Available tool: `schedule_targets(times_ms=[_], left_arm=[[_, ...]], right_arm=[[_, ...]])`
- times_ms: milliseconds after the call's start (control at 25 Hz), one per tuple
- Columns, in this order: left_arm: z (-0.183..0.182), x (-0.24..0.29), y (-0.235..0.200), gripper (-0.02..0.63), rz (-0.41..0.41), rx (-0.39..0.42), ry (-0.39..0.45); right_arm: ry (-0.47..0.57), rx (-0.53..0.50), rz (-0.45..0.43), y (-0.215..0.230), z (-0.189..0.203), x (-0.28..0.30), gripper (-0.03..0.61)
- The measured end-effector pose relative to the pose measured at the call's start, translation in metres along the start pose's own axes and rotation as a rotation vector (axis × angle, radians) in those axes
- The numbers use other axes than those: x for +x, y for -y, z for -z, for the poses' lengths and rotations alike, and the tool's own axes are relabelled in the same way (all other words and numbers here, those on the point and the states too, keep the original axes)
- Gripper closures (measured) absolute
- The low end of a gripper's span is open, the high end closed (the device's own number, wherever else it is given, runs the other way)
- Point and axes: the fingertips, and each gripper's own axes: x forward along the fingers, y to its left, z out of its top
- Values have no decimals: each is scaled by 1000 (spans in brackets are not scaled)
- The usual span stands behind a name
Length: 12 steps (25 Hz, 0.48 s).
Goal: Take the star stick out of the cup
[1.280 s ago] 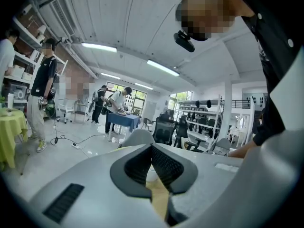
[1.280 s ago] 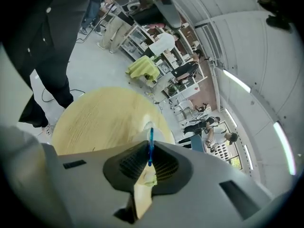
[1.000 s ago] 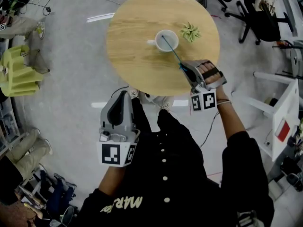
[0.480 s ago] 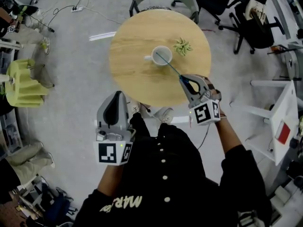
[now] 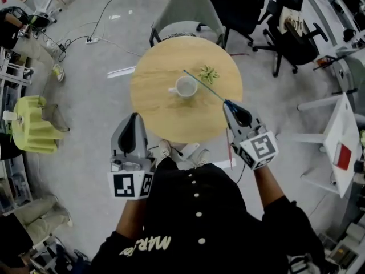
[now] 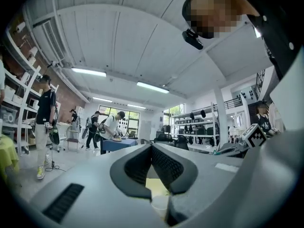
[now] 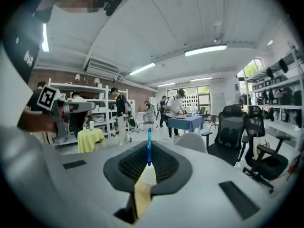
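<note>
Notably, the star stick (image 5: 204,85) is thin, straight, teal.

Star stick (image 5: 206,86): hair-thin in the head view, star end too small to make out; lower end buried between the pads of the right gripper (image 5: 228,102); foreshortened to a short blue streak in the right gripper view.
Cup (image 5: 186,87): inside too small to read from above; only a blurred pale rim below the left gripper (image 6: 152,147) in its own view.
Green thing (image 5: 209,73): too small to name.
Table (image 5: 154,104): part of near rim covered by the right gripper.
Shoes (image 5: 165,148): toes only, rest under the torso (image 5: 199,210).
</note>
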Motion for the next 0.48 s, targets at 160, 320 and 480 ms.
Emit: schedule_targets(times_ms=[160,320,480], left_arm=[[-15,1,1,611,16,8,32],[-29,4,-2,611,20,14,48],[-39,8,-4,611,25,25,60]], right_arm=[[93,42,61,7,-28,-22,558],[190,17,128,14,-56,-46,558],[266,-20,184,20,-74,-65,558]])
